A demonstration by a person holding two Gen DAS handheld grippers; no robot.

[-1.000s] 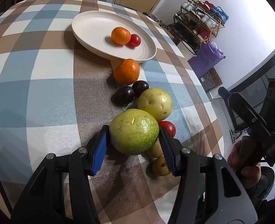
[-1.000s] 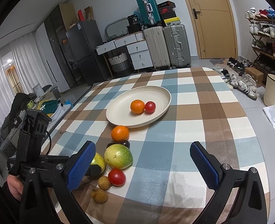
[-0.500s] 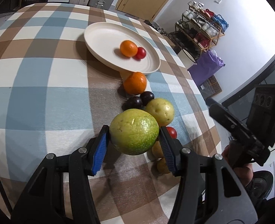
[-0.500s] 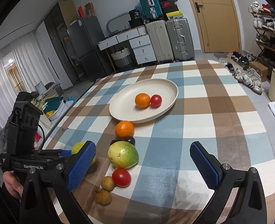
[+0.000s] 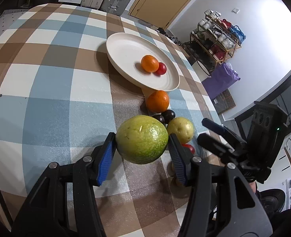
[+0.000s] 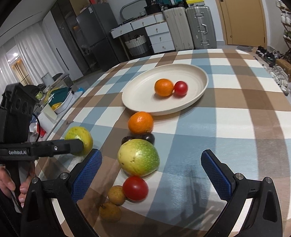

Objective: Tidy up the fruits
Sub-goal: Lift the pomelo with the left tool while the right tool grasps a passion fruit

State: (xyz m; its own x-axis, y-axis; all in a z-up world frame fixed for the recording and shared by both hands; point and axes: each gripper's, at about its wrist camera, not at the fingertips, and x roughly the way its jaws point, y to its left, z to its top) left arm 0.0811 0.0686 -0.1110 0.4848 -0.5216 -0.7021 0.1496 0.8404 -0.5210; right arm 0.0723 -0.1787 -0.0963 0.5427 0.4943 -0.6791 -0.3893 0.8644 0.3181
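Green-yellow fruit clamped in left gripper, lifted above checked tablecloth; carry step, probably plate-bound. Cream plate holding small orange and red fruit.

From right wrist: right gripper spread wide, empty, over second green fruit; closing next.

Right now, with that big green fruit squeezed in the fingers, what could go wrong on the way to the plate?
1. The round green fruit is pinched only at its sides by the left gripper, so it might slip and drop onto the fruits below.
2. The plate already holds an orange and a red fruit; setting the big fruit down against them could send them rolling.
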